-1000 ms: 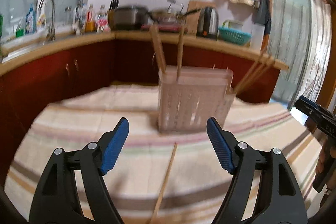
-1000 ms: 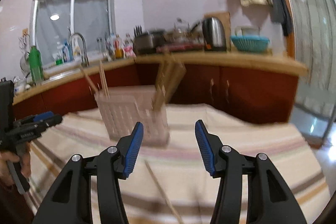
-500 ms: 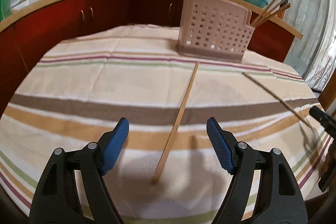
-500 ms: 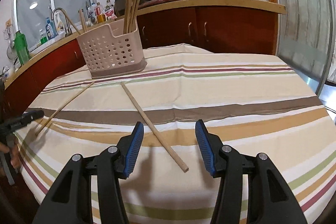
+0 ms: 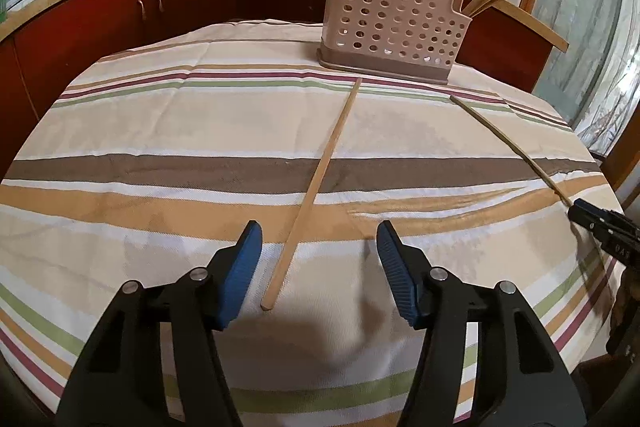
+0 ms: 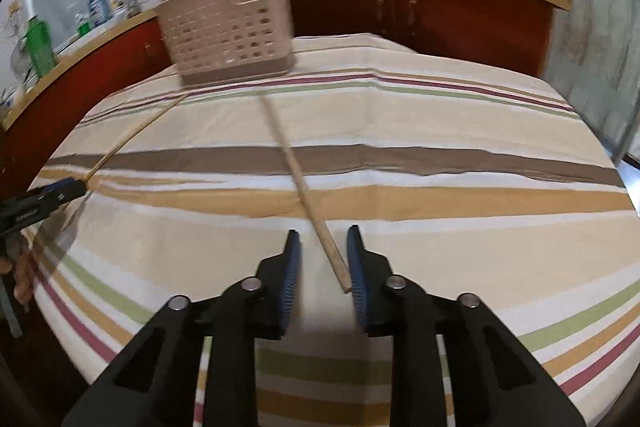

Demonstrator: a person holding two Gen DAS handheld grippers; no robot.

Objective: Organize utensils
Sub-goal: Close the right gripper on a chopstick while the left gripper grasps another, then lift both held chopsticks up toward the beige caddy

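Two chopsticks lie loose on the striped cloth, each with a gripper at its near end. A second ago both cameras faced the kitchen wall with the rack close ahead; now both tilt down at the table, and the rack stands further off at the far side of the cloth, with several chopsticks upright or leaning in its compartments.

The left gripper has just been closing but its jaws are still well spread. The near end of the left chopstick lies between the blue pads, nearer the left one, and neither pad touches it. The stick runs away toward the rack's base, its far tip just short of it.

The right gripper has just been closing more sharply: its jaws stand narrow, with only a small gap each side of the right chopstick. The stick's near end sits just beside the right pad; whether they touch I cannot tell, and the left pad is clear of it. That view is motion-blurred. This stick also points to the rack.

In the left view, the right gripper's black tip shows at the far right edge, at the end of its stick.
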